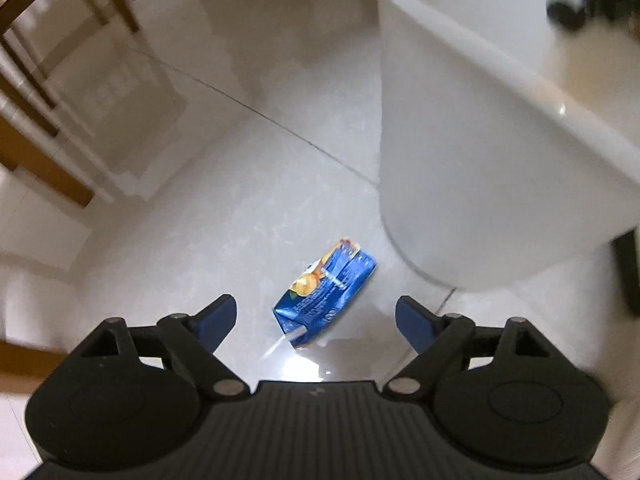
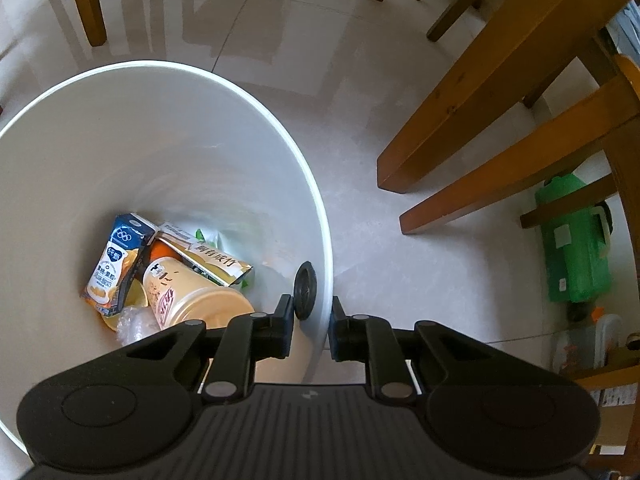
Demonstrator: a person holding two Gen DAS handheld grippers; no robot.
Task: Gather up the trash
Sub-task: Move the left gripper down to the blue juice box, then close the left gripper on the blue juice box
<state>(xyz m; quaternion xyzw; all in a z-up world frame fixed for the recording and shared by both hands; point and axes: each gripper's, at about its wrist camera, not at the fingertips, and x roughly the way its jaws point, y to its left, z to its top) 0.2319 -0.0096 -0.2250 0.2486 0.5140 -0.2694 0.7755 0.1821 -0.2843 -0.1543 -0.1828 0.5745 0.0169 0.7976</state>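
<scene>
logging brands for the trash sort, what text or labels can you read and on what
"有成竹", partly hidden: foil packet in the bin.
Olympic rings logo: carton in the bin; its Chinese print is too small to read.
Pink characters on the cup: unreadable.
Blue carton on the floor: print blurred.

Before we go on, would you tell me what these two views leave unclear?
- Left wrist view: the blue juice carton is motion-blurred, print unreadable; the white bin runs past the frame edge.
- Right wrist view: the right gripper hides part of the bin rim it clamps; the trash beneath the cream cup is covered.
</scene>
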